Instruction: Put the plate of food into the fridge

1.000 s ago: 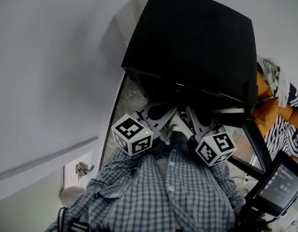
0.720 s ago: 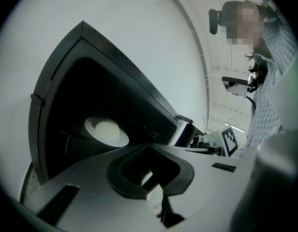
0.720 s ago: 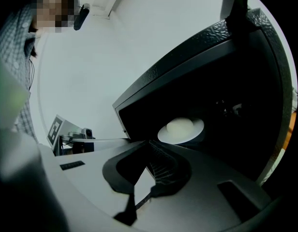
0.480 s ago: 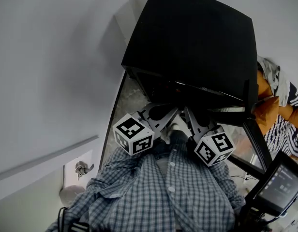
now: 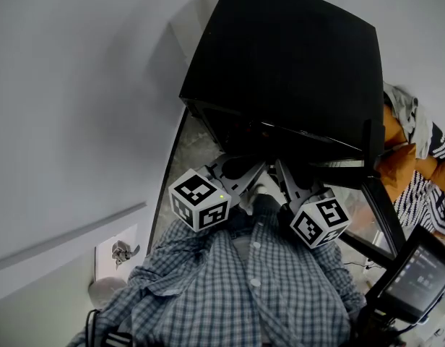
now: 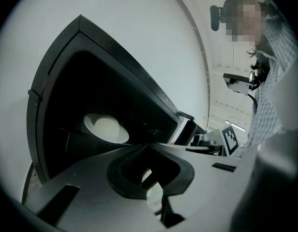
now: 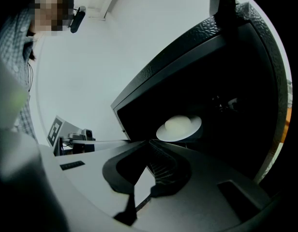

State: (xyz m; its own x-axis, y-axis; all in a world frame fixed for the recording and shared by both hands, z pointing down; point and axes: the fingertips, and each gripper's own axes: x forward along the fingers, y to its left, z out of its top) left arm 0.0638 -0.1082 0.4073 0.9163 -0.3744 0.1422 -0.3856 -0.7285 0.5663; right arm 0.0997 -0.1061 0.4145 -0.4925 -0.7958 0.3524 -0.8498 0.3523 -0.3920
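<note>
Head view: the left tongs (image 5: 240,168) and the right tongs (image 5: 289,177) point into the open black fridge (image 5: 295,63).

Left gripper view: the left tongs (image 6: 146,145) are pinched together and empty. The plate of food (image 6: 106,127) sits inside the fridge (image 6: 67,71).

Right gripper view: the right tongs (image 7: 149,141) are closed on nothing, and the plate of food (image 7: 179,127) lies beyond them inside the fridge (image 7: 187,62).
</note>
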